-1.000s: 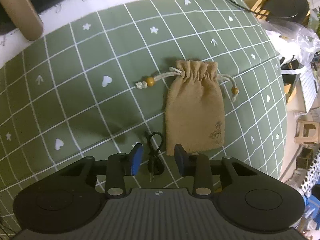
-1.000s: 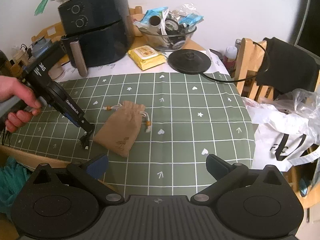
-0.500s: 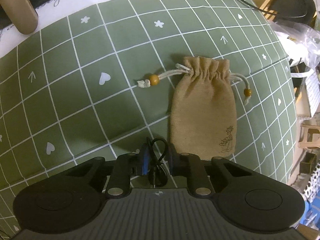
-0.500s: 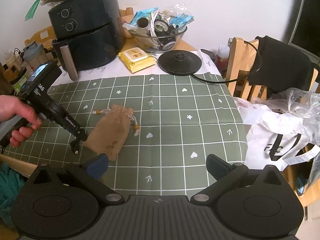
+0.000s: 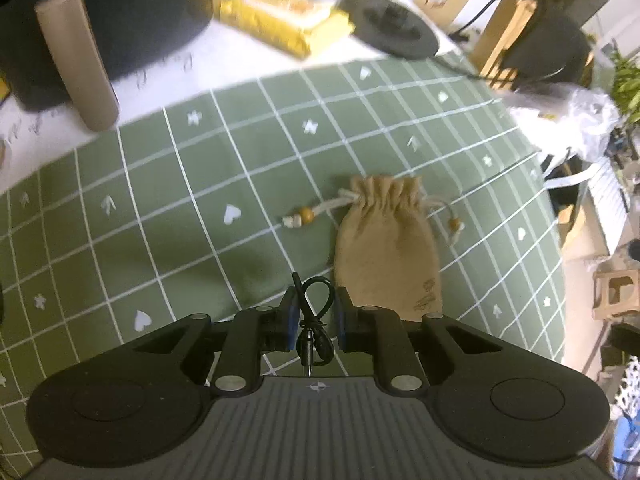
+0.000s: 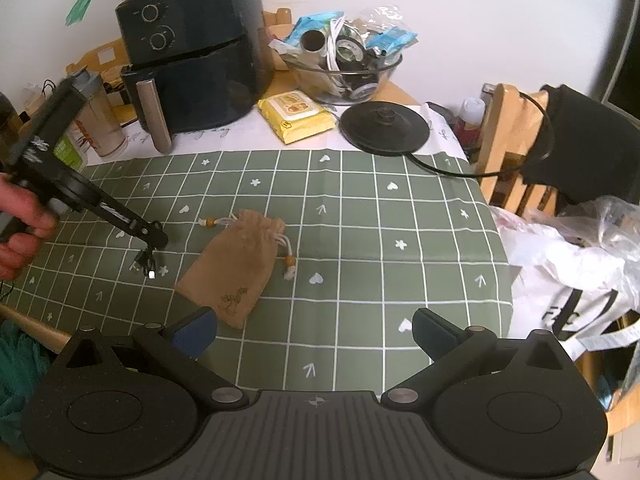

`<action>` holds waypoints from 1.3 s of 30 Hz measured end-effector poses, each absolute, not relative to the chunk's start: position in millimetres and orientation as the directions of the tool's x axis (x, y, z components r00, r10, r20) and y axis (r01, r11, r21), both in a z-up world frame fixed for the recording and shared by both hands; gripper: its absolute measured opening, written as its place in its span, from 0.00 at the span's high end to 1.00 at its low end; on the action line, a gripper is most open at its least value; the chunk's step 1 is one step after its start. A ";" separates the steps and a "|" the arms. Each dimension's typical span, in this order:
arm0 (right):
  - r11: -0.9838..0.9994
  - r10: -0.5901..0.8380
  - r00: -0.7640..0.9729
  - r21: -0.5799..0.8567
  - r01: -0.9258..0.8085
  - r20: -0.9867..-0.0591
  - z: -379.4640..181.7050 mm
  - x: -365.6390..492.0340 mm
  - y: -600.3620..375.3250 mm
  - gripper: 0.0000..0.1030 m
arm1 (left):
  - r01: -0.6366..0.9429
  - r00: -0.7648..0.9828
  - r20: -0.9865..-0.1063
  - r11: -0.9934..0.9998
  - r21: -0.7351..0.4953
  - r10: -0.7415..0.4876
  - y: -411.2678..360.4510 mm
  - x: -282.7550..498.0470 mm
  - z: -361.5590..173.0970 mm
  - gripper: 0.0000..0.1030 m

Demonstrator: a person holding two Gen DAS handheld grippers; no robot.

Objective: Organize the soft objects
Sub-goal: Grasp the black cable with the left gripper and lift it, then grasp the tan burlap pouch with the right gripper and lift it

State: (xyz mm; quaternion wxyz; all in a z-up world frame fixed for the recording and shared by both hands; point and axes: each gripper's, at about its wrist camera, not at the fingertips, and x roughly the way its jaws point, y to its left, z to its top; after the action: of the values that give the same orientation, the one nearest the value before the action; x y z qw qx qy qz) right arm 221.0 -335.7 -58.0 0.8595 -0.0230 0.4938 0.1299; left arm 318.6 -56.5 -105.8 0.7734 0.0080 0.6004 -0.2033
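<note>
Your left gripper [image 5: 314,322] now pinches the coiled black cable [image 5: 314,316] between its blue pads and carries it clear of the green checked cloth [image 6: 360,220]; a second ago its fingers stood apart around the cable as it lay flat, and half a second ago they had just closed on it, low on the cloth. From the right wrist view the cable hangs under the fingertips with its light connector at about 6 o'clock, and it seems free of the cloth, though motion blur makes that hard to confirm. That suggests the pickup is done and the cable is ready to go into the tan drawstring pouch [image 6: 236,264], which lies closed and flat at 1 o'clock from the left gripper, just beside it, cords and beads at its far end. The pouch has not moved. Your right gripper [image 6: 314,334] hangs spread and empty, as before, the pouch at its 11 o'clock.
</note>
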 end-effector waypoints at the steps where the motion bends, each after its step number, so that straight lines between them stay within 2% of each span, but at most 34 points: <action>1: 0.963 0.205 0.478 0.090 -0.253 -0.854 -58.3 222.8 -335.0 0.00 | 0.327 0.211 -0.927 0.916 -0.232 -0.310 -53.7 316.5 -100.1 0.82; 21: 0.903 0.328 0.409 0.156 -0.401 -0.851 -93.1 265.9 -304.4 0.01 | 0.263 0.408 -0.821 0.913 -0.312 -0.398 -14.2 261.4 -20.3 0.82; 31: 0.860 0.388 0.331 0.208 -0.465 -0.860 -125.7 285.6 -276.3 0.28 | 0.202 0.467 -0.789 0.917 -0.344 -0.399 6.1 229.3 4.4 0.82; 39: 0.876 0.334 0.310 0.173 -0.450 -0.890 -166.6 302.0 -260.0 0.46 | 0.134 0.513 -0.764 0.916 -0.379 -0.391 22.9 207.2 18.3 0.82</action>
State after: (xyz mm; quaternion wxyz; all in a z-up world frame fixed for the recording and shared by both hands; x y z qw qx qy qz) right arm 302.0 -260.0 -166.6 0.8075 -0.0540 0.5349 0.2428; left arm 207.2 22.9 18.3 0.8588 -0.1371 0.4693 -0.1529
